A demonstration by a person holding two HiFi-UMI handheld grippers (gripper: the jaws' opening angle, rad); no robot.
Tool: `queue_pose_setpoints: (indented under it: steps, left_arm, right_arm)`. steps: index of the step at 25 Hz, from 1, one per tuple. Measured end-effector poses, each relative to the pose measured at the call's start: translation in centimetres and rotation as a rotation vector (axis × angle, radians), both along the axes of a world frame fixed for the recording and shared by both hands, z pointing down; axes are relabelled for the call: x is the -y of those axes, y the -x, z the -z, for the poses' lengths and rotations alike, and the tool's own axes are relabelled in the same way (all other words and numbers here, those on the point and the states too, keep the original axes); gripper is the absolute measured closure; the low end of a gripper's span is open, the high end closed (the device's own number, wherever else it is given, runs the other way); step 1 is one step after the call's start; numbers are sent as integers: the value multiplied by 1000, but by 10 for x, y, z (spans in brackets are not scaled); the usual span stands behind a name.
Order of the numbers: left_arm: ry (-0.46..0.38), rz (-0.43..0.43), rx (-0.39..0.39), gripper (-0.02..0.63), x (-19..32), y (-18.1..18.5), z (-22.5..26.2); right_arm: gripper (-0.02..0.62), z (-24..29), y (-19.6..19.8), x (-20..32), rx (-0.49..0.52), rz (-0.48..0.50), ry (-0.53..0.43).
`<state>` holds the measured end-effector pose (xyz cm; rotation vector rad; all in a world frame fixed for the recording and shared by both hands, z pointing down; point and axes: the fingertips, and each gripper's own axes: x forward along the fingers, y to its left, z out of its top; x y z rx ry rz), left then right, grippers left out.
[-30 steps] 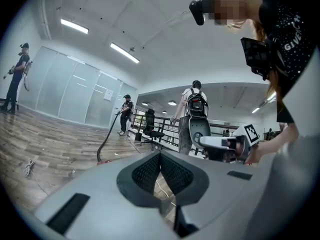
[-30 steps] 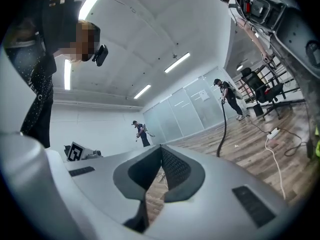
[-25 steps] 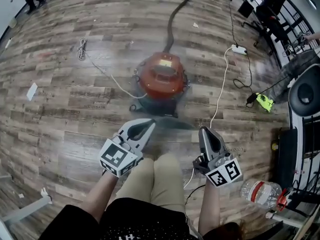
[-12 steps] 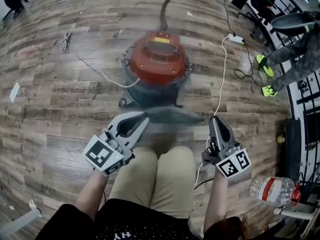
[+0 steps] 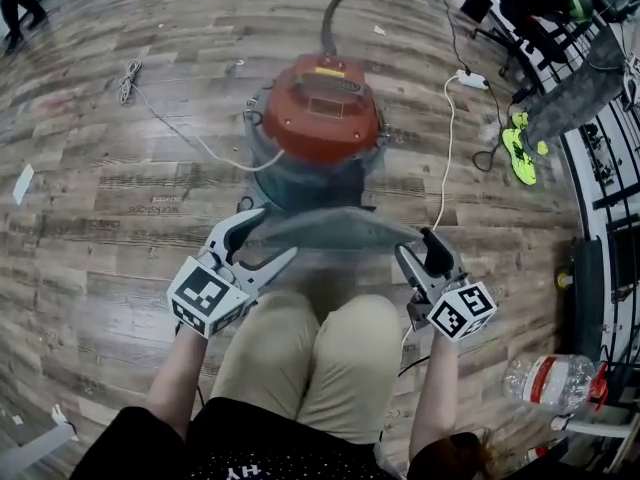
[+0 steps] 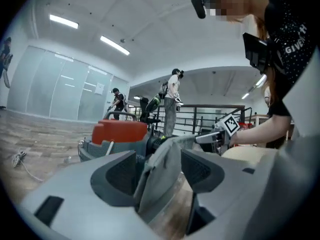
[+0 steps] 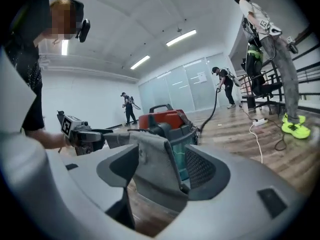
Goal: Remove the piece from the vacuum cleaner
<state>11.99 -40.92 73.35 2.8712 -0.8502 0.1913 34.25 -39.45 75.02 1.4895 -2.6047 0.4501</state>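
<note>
The vacuum cleaner point(image 5: 320, 108), red-lidded on a grey tub, stands on the wooden floor ahead of my knees. A flat grey piece point(image 5: 335, 230) lies across its near side. My left gripper point(image 5: 272, 234) straddles the piece's left end and my right gripper point(image 5: 416, 248) its right end. Both sets of jaws are opening. In the left gripper view the grey piece point(image 6: 160, 179) leans by one pad with a gap to the other. In the right gripper view the piece point(image 7: 155, 164) stands between spread pads, with the vacuum cleaner point(image 7: 165, 120) behind.
A dark hose point(image 5: 335, 13) runs off from the vacuum's far side. A white cable point(image 5: 200, 143) trails left, another point(image 5: 445, 158) leads to a power strip point(image 5: 473, 80). A water bottle point(image 5: 545, 380) lies at right. A person in green shoes point(image 5: 520, 143) stands far right.
Both grippers have moved forward to the ends of the grey piece. Their jaws, shut before, now stand wide apart. The head view has closed in on the vacuum cleaner.
</note>
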Motion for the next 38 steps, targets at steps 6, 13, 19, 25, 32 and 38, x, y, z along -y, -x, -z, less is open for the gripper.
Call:
queue_pose_setpoints:
  steps: [6,13,19,25,32,38]
  left_arm:
    - [55,20,10,400,0,0,-18]
    - [63,48,28,568,0,2,-22]
    - [33,37,46,575,-6,-2,-14]
    - [50,56,21,578,-8,2,-14]
    - [56,56,-3,578,-16,4,-12]
    - [50,38,18,577,-22,6,-16]
  right_arm:
    - [414,0,2,7,6,10,-32]
    - [543,2,0,4,-8,-3,-51]
    - [566,5,3,-8,-10,25,-74]
    - [568,6,4,-15,-4,20,-81]
    - [569,3,1,-26,32,-20,-78]
    - [568,-4,-6,-36,11,-36,-69]
